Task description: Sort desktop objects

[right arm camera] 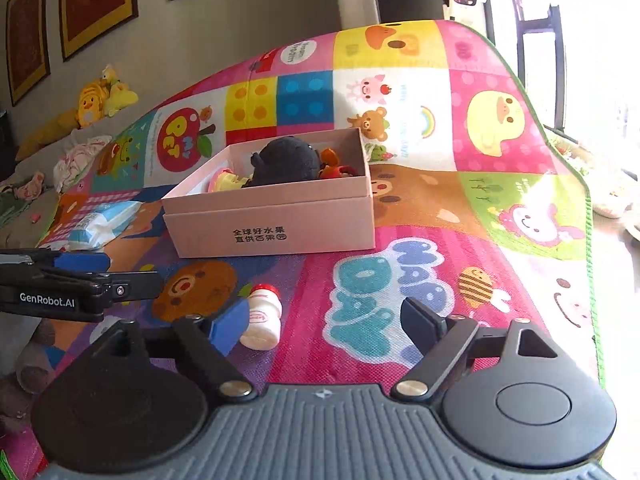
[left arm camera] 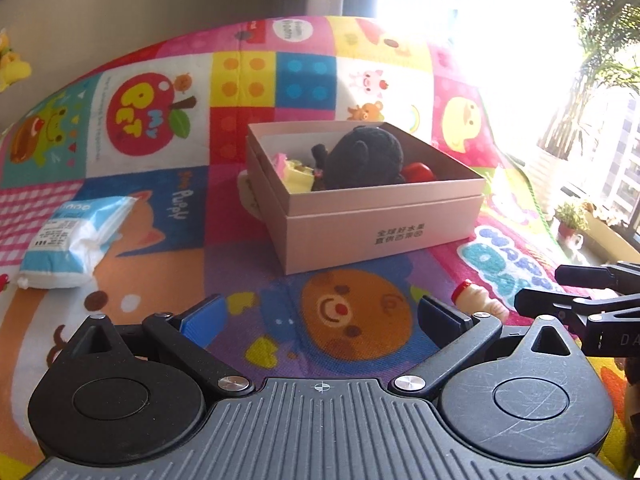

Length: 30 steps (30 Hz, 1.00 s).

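Both our grippers hover spread wide and empty over the cartoon play mat point(right arm camera: 460, 216): left gripper point(left arm camera: 320, 316), right gripper point(right arm camera: 316, 320). Just beside our right gripper's blue finger lies a small yogurt drink bottle point(right arm camera: 262, 318). Farther out sits the pink box point(right arm camera: 276, 216) holding a black plush toy point(left arm camera: 366, 158), with a tissue pack point(left arm camera: 74, 236) to its left.

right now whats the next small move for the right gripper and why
Probably shift the right gripper a little left and down so its open jaws straddle the small yogurt bottle. The bottle lies on the mat beside the left finger, not between them, while the pink box already holds toys.
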{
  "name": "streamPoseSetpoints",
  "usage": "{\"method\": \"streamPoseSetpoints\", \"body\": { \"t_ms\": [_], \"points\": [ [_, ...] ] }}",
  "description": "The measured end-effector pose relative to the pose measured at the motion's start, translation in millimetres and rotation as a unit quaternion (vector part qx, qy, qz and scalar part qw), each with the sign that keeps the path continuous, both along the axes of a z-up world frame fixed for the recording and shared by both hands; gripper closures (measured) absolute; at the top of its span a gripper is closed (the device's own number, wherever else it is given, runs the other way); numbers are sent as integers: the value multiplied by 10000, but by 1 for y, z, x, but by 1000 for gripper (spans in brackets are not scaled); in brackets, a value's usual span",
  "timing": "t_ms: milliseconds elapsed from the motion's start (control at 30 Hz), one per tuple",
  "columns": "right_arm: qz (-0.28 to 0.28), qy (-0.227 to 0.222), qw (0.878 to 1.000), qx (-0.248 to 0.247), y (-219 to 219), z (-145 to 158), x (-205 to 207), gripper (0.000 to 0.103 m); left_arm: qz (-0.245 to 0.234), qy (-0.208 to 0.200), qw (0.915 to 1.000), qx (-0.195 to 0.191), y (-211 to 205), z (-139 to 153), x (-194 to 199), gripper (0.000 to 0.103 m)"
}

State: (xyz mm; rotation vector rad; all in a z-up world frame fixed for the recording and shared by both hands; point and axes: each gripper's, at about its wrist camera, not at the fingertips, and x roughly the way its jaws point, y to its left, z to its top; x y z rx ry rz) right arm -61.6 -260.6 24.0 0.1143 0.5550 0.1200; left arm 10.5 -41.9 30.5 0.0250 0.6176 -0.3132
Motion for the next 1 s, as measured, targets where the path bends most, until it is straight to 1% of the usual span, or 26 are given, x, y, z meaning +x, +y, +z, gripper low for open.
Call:
{"method": "streamPoseSetpoints", "body": {
  "t_ms": [67,100,167,233,333,400,500,600,700,767,833,900,1000],
  "points": [
    [-324,-33,9994,137,-14,1,-4,3,-319,68,9995,22,-14,-1,-1,0],
    [-505,-33,9984,268,-22,0,-4,1,-486,100,9988,50,-22,-1,-2,0],
    [-842,61,9948,578,-36,-2,-1,0,-783,148,9968,100,-37,-3,-4,0],
    [-1123,349,9893,859,-46,-8,8,0,-1114,170,9934,199,-56,-6,-5,0],
    [-1363,726,9827,1024,-54,-16,18,0,-1432,113,9889,377,-79,-10,-6,0],
    [-1365,755,9826,1013,-53,-18,19,0,-1499,20,9866,642,-90,-14,-5,0],
    [-1160,790,9856,937,-48,-19,21,0,-1319,-110,9857,1046,-92,-20,-4,0],
    [-1129,896,9861,826,-43,-20,25,0,-874,-84,9896,1143,-77,-21,5,0],
    [-1118,988,9854,822,-43,-21,28,0,-316,-48,9930,1136,-57,-20,15,0],
    [-1093,1075,9847,832,-42,-21,30,0,-38,-21,9939,1105,-44,-18,21,0],
    [-1067,1132,9850,740,-40,-21,32,0,173,36,9945,1028,-31,-17,24,0],
    [-1018,1197,9863,504,-35,-20,35,0,334,123,9952,906,-19,-16,26,0],
    [-1047,1105,9876,373,-30,-18,32,0,474,243,9961,702,-6,-16,24,0]
  ]
}}
